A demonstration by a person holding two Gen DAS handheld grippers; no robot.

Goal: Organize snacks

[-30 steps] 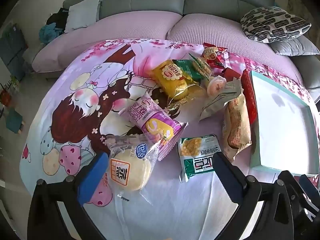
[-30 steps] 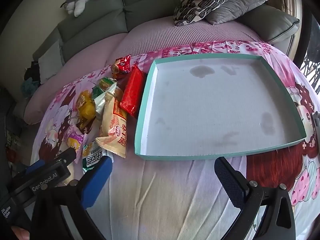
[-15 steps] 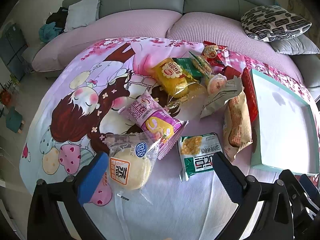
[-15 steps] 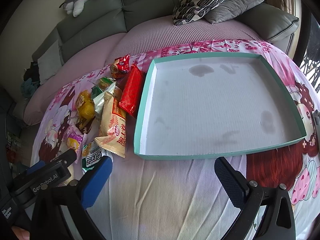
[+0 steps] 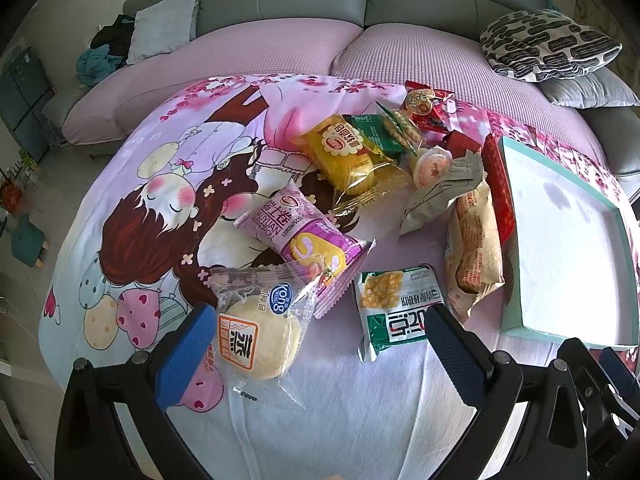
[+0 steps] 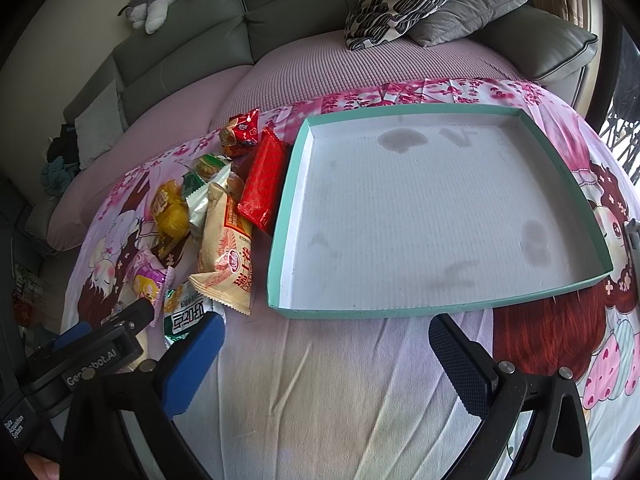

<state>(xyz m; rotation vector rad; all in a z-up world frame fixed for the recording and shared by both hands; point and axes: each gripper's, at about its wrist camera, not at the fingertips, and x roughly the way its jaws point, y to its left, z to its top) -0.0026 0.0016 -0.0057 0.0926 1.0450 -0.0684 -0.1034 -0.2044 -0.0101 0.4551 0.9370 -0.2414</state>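
While the tray (image 6: pixel 440 216) sits empty, every snack (image 5: pixel 312 240) lies beside it; left gripper (image 5: pixel 320 344) and right gripper (image 6: pixel 324 356) gape, holding nothing.

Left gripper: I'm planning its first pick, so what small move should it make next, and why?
Probably ease the left gripper forward and down over the round bun packet. Its jaws are open and empty, the packet lies nearest, just inside the blue finger, and the teal tray holds no snacks yet.
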